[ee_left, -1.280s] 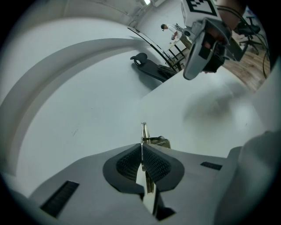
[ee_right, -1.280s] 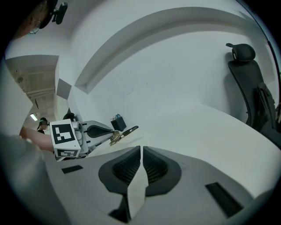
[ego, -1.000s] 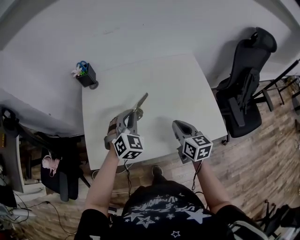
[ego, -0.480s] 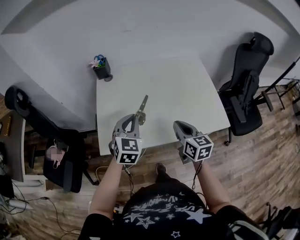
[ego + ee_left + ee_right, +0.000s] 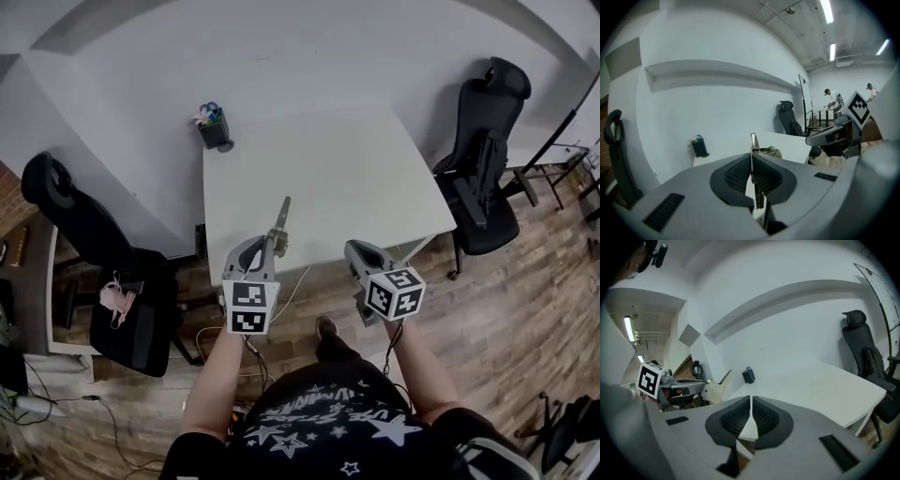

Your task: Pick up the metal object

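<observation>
The metal object point(image 5: 280, 217) is a thin flat blade with a wider base. My left gripper point(image 5: 267, 246) is shut on that base and holds it in the air just off the white table's point(image 5: 328, 178) front edge, blade pointing toward the table. In the left gripper view the blade point(image 5: 753, 140) stands edge-on, pinched between the dark pads point(image 5: 738, 172). In the right gripper view it point(image 5: 712, 391) shows broadside at the left. My right gripper point(image 5: 354, 248) hangs level beside it, its jaws point(image 5: 751, 404) shut with nothing between them.
A black pen holder point(image 5: 216, 129) with scissors stands at the table's far left corner. A black office chair point(image 5: 483, 159) is at the table's right, another point(image 5: 84, 234) at its left with a pink item point(image 5: 117, 295) on it. Wooden floor lies under both grippers.
Both grippers have drawn back from over the table's front part to the floor side of its edge. The left one has rolled and still holds the metal object.
</observation>
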{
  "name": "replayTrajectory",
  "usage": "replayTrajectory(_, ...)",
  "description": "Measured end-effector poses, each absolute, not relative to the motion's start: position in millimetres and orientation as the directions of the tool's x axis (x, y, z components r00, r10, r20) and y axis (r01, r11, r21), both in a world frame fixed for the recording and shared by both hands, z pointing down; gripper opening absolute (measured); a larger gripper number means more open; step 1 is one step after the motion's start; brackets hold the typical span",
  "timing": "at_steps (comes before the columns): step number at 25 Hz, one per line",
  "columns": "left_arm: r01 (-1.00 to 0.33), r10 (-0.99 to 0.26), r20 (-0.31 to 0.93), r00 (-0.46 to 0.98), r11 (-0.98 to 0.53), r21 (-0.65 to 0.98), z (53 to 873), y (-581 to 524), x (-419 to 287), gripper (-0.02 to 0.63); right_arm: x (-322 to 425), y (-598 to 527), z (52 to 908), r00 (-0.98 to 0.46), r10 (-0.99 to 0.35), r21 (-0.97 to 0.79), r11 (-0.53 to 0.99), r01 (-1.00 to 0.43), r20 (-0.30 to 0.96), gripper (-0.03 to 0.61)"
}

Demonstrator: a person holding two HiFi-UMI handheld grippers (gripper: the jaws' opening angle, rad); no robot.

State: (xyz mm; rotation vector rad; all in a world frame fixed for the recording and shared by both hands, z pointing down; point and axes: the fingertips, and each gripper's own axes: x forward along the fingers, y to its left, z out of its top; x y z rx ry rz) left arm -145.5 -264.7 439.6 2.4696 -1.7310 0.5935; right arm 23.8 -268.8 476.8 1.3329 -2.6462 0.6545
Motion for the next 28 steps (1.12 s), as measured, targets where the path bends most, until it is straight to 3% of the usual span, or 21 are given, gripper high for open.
replayTrajectory(19, -0.914, -0.865, 0.366, 0.344, -0.398, -0.08, 454.9, -99.1, -149.6, 0.025, 29.2, -100.6, 473.7, -0.551, -0.778, -0.305, 0.468, -0.829, 0.302, 0.049)
replayTrajectory(28, -0.904, -0.861, 0.378, 0.34, -0.411, -0.122, 471.8, -38.6, -158.9, 0.025, 30.5, -35.4, 483.0, -0.526, -0.793, -0.296, 0.446, -0.845, 0.308, 0.049)
